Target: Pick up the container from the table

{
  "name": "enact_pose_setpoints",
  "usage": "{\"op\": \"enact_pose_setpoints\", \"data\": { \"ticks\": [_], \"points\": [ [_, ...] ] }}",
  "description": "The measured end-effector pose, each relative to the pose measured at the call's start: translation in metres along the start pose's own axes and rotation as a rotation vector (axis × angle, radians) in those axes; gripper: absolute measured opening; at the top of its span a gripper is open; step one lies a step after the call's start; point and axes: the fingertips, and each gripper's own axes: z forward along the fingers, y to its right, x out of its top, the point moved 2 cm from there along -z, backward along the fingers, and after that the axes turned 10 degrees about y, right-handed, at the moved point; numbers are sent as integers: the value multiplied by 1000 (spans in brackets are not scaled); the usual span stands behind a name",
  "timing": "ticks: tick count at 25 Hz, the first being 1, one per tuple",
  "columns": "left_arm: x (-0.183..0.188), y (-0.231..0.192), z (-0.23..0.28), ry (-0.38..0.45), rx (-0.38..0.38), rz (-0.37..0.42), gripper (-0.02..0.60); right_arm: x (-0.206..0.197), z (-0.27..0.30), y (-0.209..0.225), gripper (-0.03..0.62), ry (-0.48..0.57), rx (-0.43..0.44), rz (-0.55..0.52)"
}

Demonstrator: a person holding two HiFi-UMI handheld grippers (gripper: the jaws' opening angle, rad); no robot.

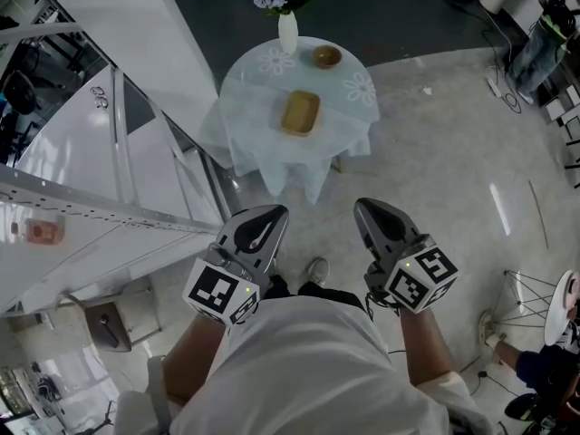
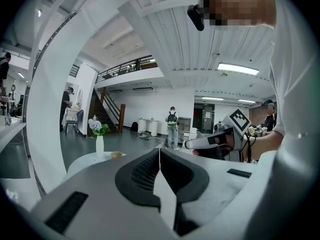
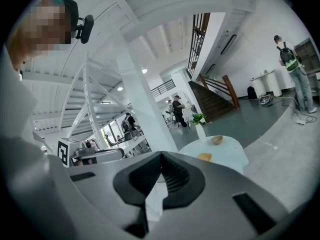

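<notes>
The container, a shallow yellow-brown rectangular dish (image 1: 300, 112), lies in the middle of a small round table with a white cloth (image 1: 349, 120); in the right gripper view the dish (image 3: 204, 157) shows just beyond the jaw tips. Both grippers are held close to the person's body, well short of the table. My left gripper (image 1: 274, 213) is shut with nothing in it, its jaws meeting in a thin line (image 2: 159, 150). My right gripper (image 1: 362, 206) is also shut and empty (image 3: 161, 154). The dish is hidden in the left gripper view.
A white vase with flowers (image 1: 287, 31) and a small brown bowl (image 1: 326, 57) stand at the table's far side. A white steel staircase (image 1: 109, 152) rises close on the left. A wire stool (image 1: 535, 299) and a seated person are at the lower right.
</notes>
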Motion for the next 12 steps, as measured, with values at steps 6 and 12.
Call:
{"op": "enact_pose_setpoints", "data": {
  "ticks": [6, 12],
  "points": [
    [-2, 3, 5, -3, 8, 1, 21, 1, -5, 7, 15, 5, -4, 9],
    [-1, 0, 17, 7, -1, 4, 21, 6, -5, 18, 15, 7, -20, 1]
  ]
}}
